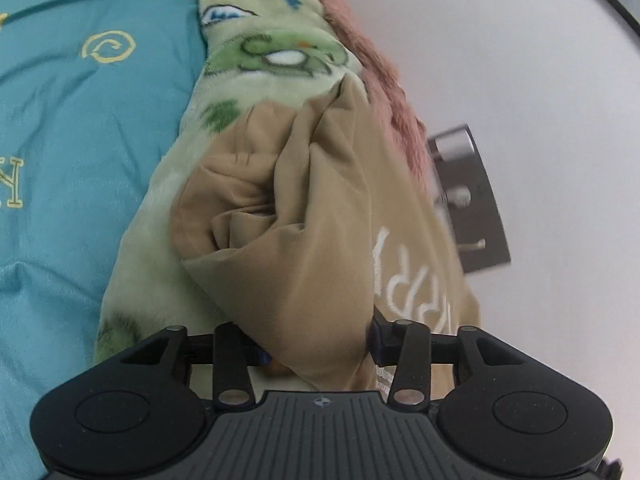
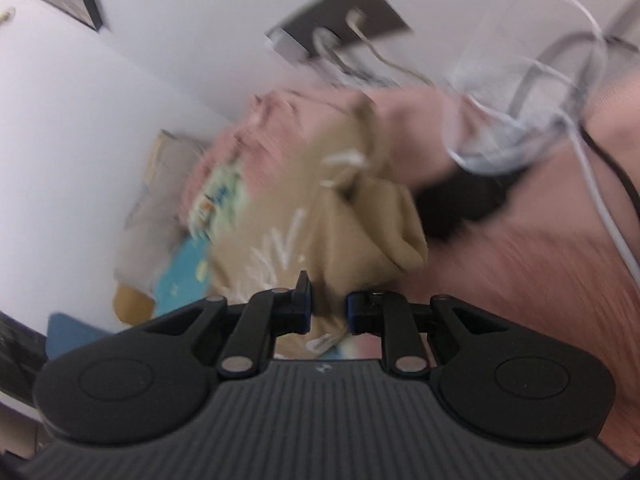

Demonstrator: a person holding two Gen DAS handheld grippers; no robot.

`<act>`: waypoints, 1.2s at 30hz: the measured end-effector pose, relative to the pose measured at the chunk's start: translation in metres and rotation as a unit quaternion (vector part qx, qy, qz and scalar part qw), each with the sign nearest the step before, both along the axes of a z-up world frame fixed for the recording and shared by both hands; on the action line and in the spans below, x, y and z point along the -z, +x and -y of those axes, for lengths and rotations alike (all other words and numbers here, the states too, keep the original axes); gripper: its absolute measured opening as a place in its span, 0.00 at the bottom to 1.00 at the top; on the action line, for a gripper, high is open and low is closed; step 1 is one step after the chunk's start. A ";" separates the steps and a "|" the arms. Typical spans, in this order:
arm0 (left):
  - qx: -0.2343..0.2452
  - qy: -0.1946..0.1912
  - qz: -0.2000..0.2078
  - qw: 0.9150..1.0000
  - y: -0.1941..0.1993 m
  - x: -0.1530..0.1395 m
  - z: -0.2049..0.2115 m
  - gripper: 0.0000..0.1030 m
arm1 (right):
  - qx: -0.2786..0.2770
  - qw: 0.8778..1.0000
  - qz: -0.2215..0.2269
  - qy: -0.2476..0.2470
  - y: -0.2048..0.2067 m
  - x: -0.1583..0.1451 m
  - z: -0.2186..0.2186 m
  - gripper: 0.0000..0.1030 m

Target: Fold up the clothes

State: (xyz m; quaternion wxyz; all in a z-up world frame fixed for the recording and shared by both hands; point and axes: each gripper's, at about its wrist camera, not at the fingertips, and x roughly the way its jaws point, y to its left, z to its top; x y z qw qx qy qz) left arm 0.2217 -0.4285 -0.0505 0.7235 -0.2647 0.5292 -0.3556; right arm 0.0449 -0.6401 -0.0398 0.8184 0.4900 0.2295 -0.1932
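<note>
A bunched fold of the tan garment (image 1: 320,216) is clamped between the jaws of the left gripper (image 1: 316,344), above a green fleece blanket (image 1: 256,56) on the teal bedspread (image 1: 80,128). The same cloth is gripped by the right gripper (image 2: 329,312), its jaws nearly closed on a thin fold, over pink bedding (image 2: 520,280)

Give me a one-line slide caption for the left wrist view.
Left gripper holding a bunched tan garment over a green fleece blanket and teal bedspread.
</note>
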 end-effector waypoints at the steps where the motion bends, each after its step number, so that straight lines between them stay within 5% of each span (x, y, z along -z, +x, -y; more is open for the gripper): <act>1: 0.001 0.008 0.011 1.000 -0.003 -0.005 0.000 0.49 | -0.002 1.000 0.002 -0.001 -0.003 0.002 -0.001 0.21; 6: 0.048 0.083 0.095 0.991 -0.025 -0.051 0.008 0.77 | -0.007 0.999 -0.032 -0.009 -0.012 -0.023 -0.004 0.22; 8: 0.057 0.101 0.131 0.985 -0.037 -0.080 0.003 0.79 | -0.009 0.998 -0.045 -0.029 -0.020 -0.038 -0.012 0.22; 11: 0.062 0.110 0.192 0.973 -0.071 -0.119 -0.017 0.95 | -0.022 0.997 -0.025 -0.064 -0.038 -0.062 -0.029 0.28; 13: 0.063 0.111 0.235 0.964 -0.095 -0.144 -0.033 1.00 | -0.028 0.994 -0.015 -0.105 -0.055 -0.082 -0.043 0.81; 14: 0.064 0.110 0.254 0.959 -0.106 -0.156 -0.042 1.00 | -0.025 0.991 -0.007 -0.129 -0.063 -0.093 -0.052 0.94; 17: 0.058 0.111 0.303 0.945 -0.138 -0.187 -0.068 1.00 | -0.021 0.980 0.009 -0.198 -0.086 -0.122 -0.079 0.92; 24: 0.022 0.114 0.398 0.910 -0.214 -0.244 -0.129 1.00 | -0.036 0.961 0.024 -0.274 -0.123 -0.155 -0.128 0.92; 29: 0.001 0.121 0.446 0.887 -0.254 -0.252 -0.164 1.00 | -0.034 0.949 0.047 -0.311 -0.152 -0.164 -0.161 0.92; 36: -0.008 0.108 0.479 0.871 -0.290 -0.243 -0.195 1.00 | -0.042 0.929 0.066 -0.361 -0.178 -0.162 -0.210 0.92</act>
